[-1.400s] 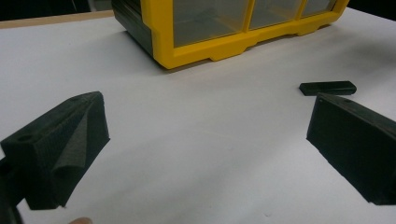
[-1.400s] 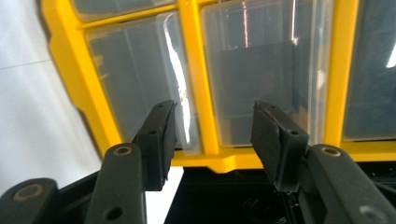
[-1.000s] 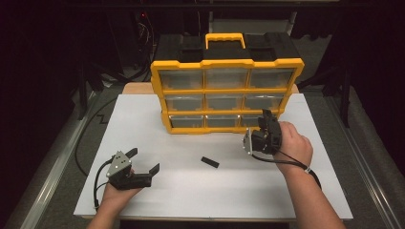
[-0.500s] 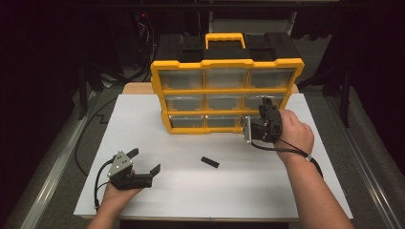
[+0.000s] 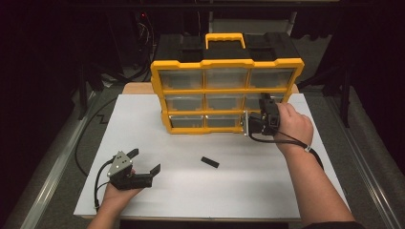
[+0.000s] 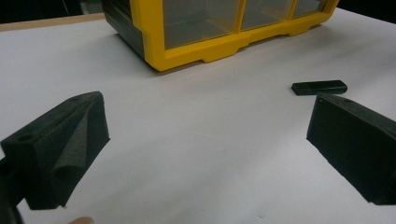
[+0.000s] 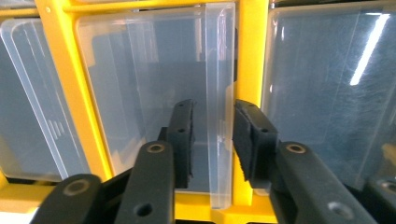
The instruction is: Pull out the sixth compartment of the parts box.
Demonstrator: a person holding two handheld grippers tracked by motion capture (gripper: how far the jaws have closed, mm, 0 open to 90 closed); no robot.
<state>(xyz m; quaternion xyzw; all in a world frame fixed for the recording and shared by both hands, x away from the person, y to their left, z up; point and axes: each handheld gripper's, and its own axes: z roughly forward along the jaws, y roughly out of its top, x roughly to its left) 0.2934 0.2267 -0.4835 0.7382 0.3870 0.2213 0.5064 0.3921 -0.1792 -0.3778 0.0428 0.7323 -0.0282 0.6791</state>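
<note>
I am closing my right gripper (image 7: 212, 140) around the middle-right drawer's pull tab (image 7: 219, 107), jaws narrowing but not yet pinching; next, clamp and pull it straight out.

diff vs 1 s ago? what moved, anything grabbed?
The right tongs rose from the bottom drawer row toward the middle right drawer of the yellow organizer. Their jaws have just been closing around the drawer's clear pull lip; the pads do not visibly press it yet. Unchanged: left tongs open and resting on the table, small black block in place.
</note>
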